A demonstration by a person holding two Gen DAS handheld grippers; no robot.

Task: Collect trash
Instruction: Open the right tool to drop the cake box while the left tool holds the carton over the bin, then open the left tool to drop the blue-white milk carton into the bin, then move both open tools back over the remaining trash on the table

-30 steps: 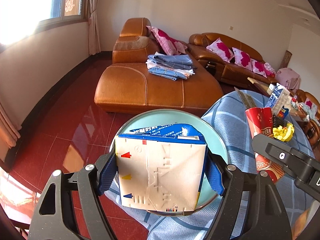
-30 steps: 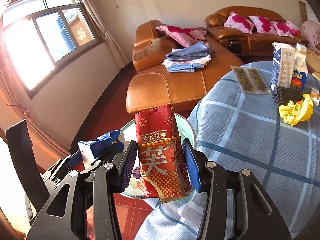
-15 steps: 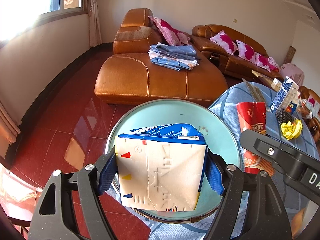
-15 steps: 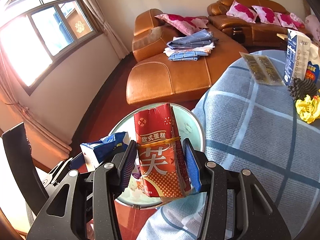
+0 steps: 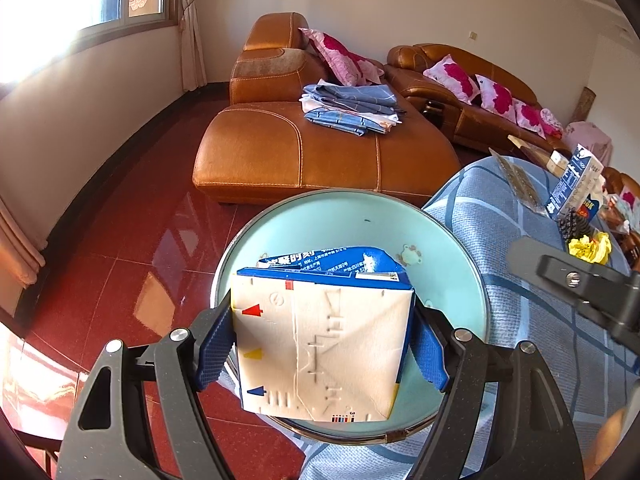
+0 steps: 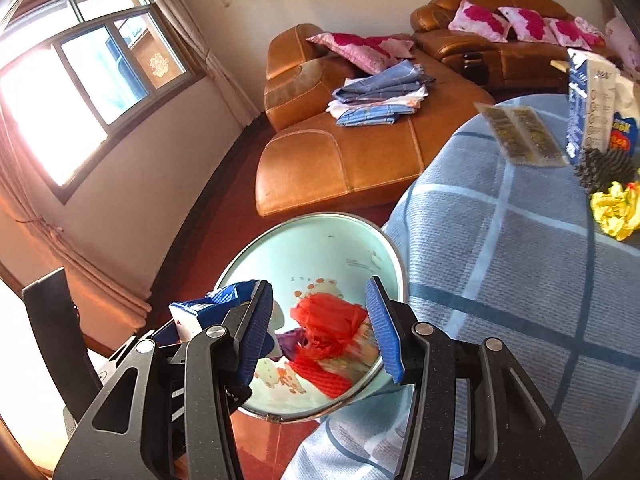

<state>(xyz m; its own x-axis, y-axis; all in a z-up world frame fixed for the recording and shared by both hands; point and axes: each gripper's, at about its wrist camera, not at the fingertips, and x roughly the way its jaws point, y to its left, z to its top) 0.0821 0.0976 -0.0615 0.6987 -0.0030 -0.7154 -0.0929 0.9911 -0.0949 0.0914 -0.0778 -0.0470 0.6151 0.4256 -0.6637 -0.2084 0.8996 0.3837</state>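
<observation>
The milk carton sits clamped between the pads of your left tool at lower centre of the left view, its long axis pointing away from you, directly above the pale green basin that stands off the tabletop edge. Your right tool has let go: its jaws stand apart with nothing pressed between them, and the red wrapper shows blurred below, inside the basin. The carton only needs dropping straight down.
</observation>
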